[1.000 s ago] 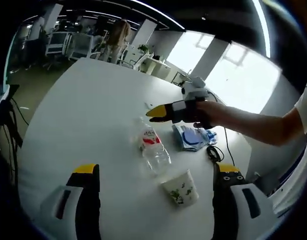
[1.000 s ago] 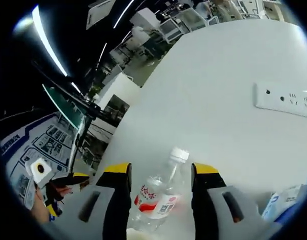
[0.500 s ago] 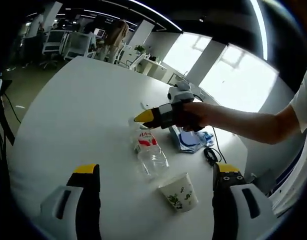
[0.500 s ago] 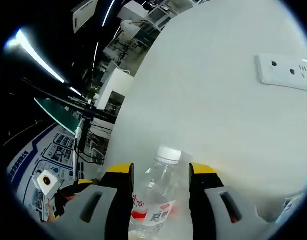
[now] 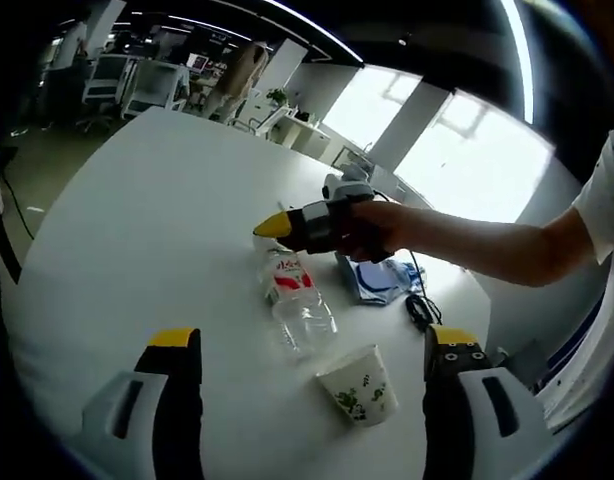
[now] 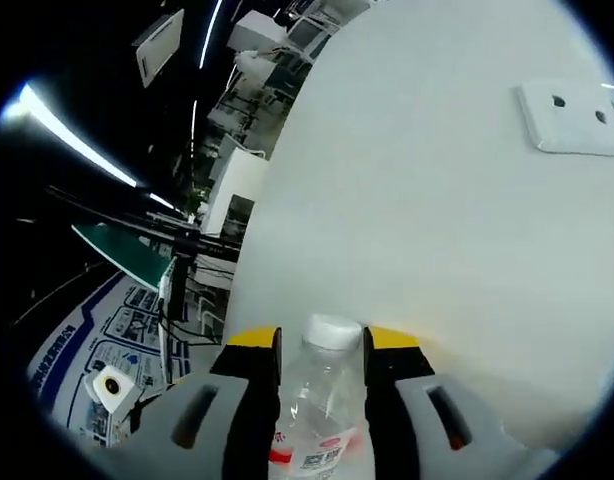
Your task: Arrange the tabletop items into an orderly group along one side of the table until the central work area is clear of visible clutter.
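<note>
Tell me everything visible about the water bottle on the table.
The water bottle is clear plastic with a white cap and a red-and-white label, and looks nearly empty. In the left gripper view it lies on its side on the white table, near a paper cup. In the right gripper view the right hand-held gripper has its yellow-tipped jaws close on either side of its neck.

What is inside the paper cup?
You cannot tell. In the left gripper view the cup lies tipped on the table beside the bottle, and its mouth faces away, so only its patterned outside shows.
</note>
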Demonstrator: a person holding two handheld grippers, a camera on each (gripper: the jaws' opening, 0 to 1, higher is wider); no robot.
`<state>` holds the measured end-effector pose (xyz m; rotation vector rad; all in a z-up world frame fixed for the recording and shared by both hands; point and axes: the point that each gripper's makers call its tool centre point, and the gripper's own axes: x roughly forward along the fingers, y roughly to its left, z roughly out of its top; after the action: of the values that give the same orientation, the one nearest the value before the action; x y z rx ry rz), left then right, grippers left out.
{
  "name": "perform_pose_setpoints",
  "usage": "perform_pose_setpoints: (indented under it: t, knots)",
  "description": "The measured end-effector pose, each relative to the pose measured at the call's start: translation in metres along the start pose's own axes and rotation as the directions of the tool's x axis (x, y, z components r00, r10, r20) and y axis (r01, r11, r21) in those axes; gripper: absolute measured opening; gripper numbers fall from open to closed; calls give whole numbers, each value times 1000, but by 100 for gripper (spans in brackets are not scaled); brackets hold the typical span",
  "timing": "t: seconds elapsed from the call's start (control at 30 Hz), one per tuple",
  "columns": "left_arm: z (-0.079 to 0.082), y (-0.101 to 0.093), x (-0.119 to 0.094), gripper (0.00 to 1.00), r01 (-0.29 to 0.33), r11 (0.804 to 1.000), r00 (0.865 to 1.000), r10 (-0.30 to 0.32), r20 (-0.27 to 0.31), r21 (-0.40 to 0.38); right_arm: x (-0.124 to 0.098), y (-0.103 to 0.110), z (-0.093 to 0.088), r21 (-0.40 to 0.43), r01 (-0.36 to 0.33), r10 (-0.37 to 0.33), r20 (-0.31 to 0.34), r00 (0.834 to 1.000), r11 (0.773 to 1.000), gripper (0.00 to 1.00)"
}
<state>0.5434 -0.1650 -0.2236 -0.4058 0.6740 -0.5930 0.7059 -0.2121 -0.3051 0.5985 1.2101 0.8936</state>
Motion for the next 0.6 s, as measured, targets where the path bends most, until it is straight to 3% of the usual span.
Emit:
perform_pose_setpoints:
  t: [0.17,0.6]
  knots:
    - [1,2,1,94,-2,1000,1000,2,13,-6,3,-4,-1,15,-6,6,1,1000,1000,22]
    - [-8,1,-1,93,-5,1000,1000,5,8,-7,5,-1,-8,-13,4,-4,27,1000,1000,20]
